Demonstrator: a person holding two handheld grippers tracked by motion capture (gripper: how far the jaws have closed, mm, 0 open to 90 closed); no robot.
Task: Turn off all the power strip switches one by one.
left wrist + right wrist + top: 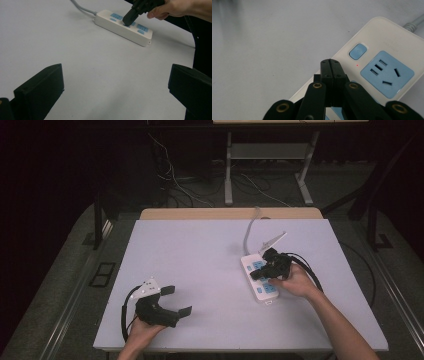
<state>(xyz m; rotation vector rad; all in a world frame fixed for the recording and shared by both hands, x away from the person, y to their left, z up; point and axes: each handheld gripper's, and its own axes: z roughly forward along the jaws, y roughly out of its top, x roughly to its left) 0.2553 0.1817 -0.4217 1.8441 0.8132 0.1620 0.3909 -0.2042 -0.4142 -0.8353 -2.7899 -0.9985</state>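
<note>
Bare table (210, 270) is left between the grippers; passage on the right is blocked by the power strip (260, 279) alone.

A white power strip (259, 277) with light-blue sockets and small blue switches (358, 51) lies flat on the tabletop's right half, angled from near the far edge toward the right edge. Its grey cord (249, 231) runs off the far edge.
</note>
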